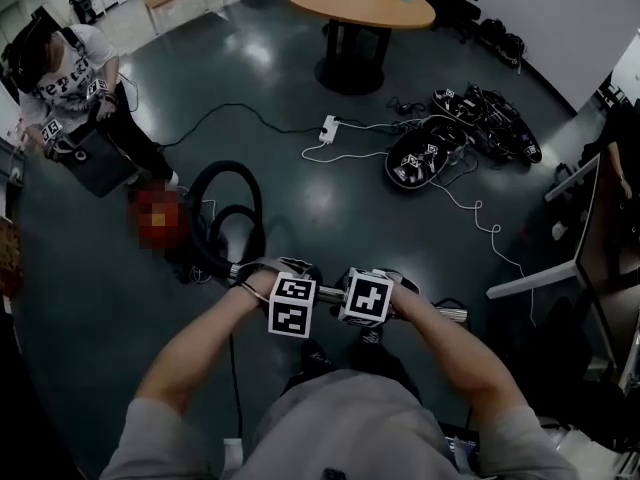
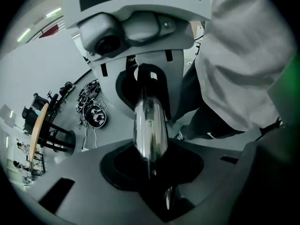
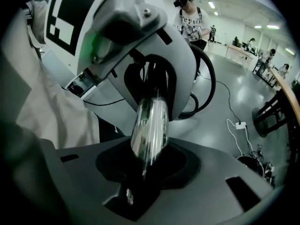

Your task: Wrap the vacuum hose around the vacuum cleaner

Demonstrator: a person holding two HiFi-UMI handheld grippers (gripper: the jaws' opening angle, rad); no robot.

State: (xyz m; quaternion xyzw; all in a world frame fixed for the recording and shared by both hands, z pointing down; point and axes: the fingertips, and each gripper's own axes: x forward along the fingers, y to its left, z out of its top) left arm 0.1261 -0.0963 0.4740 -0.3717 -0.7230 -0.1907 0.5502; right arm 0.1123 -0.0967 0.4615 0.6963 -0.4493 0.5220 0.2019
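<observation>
Straight below the head camera: both tongs sit side by side on one chrome wand [image 1: 447, 315], which runs left to right in front of the person's body.

- Left tongs [image 2: 152, 172]: clamped on the wand. The tube passes through the dark notches of both jaws, with nothing else between them.
- Right tongs [image 3: 145, 170]: also clamped on the wand, just beside the left pair. The two marker cubes almost touch in the head view.
- Vacuum hose [image 1: 225, 218]: black, lying on the floor [image 1: 330, 208] in two upright-looking loops, ahead and to the left of the tongs. It joins the wand's left end near the left hand [image 1: 262, 280].
- Vacuum cleaner [image 1: 185, 253]: a low dark shape at the left foot of the loops. Detail is not readable, and I cannot tell whether any hose is wound on it.

Surroundings:
- A second person [image 1: 70, 78] stands beyond the hose.
- A white power strip [image 1: 328, 128] lies on the floor with trailing cables.
- A heap of black gear [image 1: 420, 158] sits to the right.
- A round wooden surface [image 1: 345, 3] stands at the far side.
</observation>
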